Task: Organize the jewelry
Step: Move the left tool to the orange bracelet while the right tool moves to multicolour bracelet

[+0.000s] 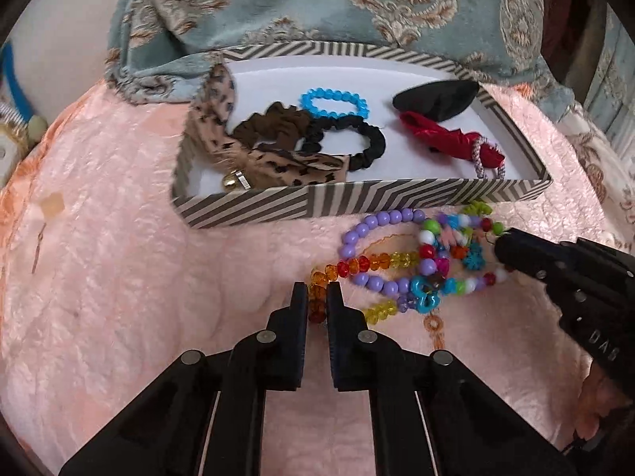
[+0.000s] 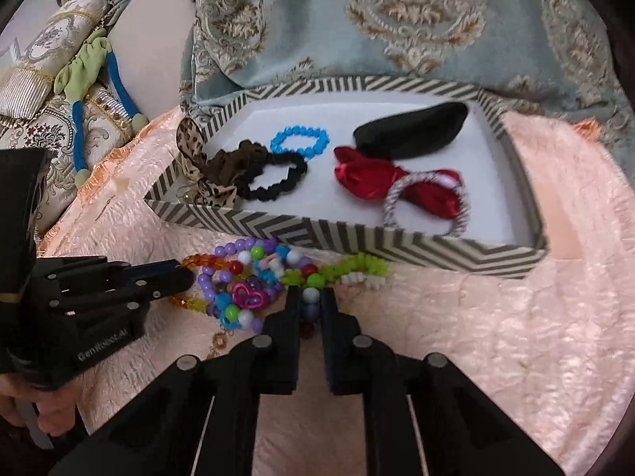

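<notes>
Left wrist view, left tongs (image 1: 317, 291) pinching amber bead strand (image 1: 316, 297); right tongs (image 2: 310, 295) gripping white bead (image 2: 310, 294), bracelets tangled

You have a bed under a pink crinkled bedspread (image 1: 131, 238) carrying a striped box (image 1: 254, 207) toward the far side, a tangle of bead bracelets (image 1: 412, 261) just near of it, and a blue patterned blanket (image 1: 301, 4) beyond.

My two cameras give bright, even daylight with soft colours. The white floor of the box (image 1: 416, 79) is washed out, nearly glaring. Shadows are faint, gathered under my black fingers. Both views bow strongly, with dark corners ringing the round picture. The pink blanket (image 2: 516, 337) smears slightly toward the edges; the middle stays sharp.
</notes>
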The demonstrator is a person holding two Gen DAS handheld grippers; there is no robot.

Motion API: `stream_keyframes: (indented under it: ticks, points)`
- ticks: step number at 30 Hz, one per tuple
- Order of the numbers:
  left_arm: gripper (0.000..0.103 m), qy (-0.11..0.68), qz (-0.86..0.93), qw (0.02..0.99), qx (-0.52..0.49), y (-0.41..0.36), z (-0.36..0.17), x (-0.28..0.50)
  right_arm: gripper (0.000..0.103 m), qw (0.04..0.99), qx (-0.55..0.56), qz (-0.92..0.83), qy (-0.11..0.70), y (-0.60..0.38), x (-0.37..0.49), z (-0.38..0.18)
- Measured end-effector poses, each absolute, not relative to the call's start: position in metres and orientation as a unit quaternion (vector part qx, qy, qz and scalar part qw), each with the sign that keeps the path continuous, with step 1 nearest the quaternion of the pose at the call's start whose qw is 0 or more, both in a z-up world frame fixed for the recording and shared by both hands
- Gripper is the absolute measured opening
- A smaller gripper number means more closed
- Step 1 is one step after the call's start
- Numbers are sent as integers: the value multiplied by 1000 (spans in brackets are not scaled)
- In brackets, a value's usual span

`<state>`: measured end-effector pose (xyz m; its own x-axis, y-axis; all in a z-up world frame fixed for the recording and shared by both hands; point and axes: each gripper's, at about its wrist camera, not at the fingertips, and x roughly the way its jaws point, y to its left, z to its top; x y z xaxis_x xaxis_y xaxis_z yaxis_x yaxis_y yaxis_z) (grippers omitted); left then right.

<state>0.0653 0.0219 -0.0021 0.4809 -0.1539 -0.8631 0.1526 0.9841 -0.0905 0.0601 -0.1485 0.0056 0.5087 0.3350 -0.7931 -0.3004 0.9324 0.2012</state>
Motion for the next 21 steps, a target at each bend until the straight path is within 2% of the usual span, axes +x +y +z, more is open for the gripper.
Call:
stream_keyframes:
  ticks: [7,21]
  points:
    - [0,498,-77,863,-20,36,3,46,9,872,43,143,466,-187,46,19]
    - [0,498,-66,865,-18,36,0,49,9,849,56,108,515,-201,48,-8]
